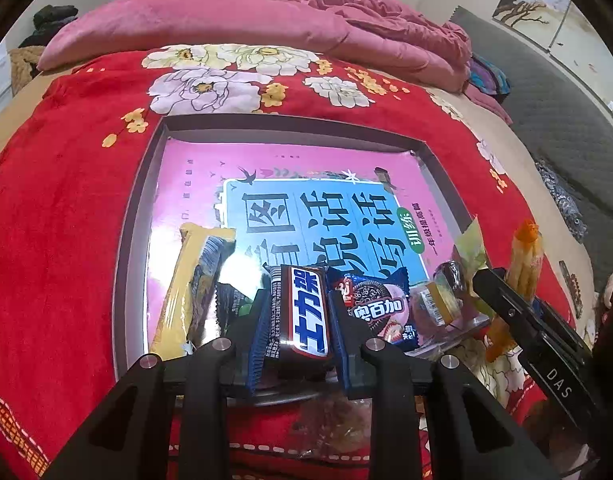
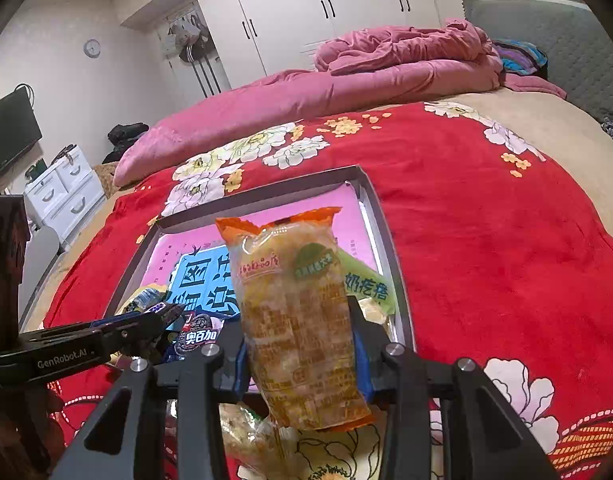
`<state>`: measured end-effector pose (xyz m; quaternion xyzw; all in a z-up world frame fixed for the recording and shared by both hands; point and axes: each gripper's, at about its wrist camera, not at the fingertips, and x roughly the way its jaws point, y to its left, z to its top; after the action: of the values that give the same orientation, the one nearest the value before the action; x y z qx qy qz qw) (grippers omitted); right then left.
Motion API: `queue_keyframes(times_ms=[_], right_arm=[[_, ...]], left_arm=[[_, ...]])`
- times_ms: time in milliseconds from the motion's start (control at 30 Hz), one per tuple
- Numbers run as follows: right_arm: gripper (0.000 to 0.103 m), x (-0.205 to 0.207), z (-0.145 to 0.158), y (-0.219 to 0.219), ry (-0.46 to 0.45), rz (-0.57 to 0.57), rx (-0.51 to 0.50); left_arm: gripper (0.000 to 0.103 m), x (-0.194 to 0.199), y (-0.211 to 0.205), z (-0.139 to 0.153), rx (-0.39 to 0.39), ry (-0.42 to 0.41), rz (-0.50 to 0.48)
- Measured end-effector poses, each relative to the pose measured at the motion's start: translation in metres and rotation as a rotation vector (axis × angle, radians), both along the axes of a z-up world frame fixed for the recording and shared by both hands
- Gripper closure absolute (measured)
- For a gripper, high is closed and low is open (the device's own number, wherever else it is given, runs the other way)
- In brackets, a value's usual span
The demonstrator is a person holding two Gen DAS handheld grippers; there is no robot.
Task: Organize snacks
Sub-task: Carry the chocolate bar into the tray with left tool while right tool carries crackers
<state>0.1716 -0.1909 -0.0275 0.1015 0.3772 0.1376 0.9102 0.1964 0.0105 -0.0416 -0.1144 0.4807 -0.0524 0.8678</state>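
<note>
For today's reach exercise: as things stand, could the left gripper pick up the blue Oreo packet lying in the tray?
Probably not yet. The left gripper is shut on a Snickers bar, so its jaws are occupied. The Oreo packet lies uncovered in the tray just beside it, so the path looks free once the bar is released.

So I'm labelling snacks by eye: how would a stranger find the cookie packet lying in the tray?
On the red floral blanket lies a shallow grey tray lined with a pink and blue book cover. Along its near edge sit several snacks; the cookie packet is just right of the chocolate bar held in the left gripper. Only it is dark blue and pictures a round black sandwich cookie.
</note>
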Motion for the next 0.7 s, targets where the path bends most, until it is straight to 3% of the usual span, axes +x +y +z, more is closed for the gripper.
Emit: queue_keyframes(times_ms=[700], right_arm=[[0.062, 0.0095, -0.0035, 0.0029, 0.002, 0.004, 0.022]], left_arm=[[0.073, 0.0052, 0.0016, -0.0029, -0.006, 0.005, 0.011]])
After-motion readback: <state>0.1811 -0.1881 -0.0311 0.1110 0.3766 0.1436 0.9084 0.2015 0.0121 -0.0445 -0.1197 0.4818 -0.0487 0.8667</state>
